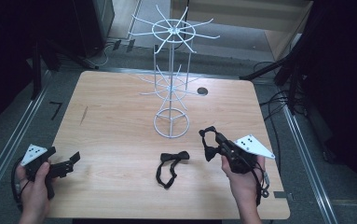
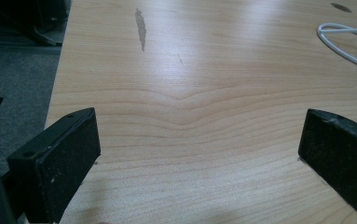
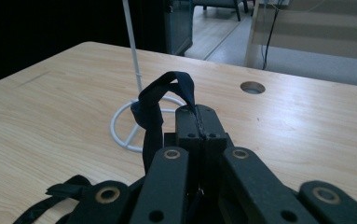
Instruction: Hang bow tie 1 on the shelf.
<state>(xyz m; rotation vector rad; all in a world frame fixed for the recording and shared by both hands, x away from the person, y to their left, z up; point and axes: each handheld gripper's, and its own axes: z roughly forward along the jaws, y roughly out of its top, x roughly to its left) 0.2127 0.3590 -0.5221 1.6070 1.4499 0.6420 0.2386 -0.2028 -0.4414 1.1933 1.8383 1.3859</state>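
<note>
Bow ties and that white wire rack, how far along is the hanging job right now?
Nothing hangs on the white wire rack so far. In hand: the right gripper is shut on the strap of one black bow tie, held just off the table beside the rack's base. Left: hooking it on, then the second bow tie, which lies on the table. The left gripper rests open.

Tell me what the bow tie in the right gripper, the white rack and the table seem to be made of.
Held bow tie: looks like soft black fabric, matte; its strap folds limply over the shut right gripper.
Rack: probably metal wire with a white coating; thin, stiff rods and rings.
Table: pale wood grain with a slight sheen, either wood or laminate.
</note>
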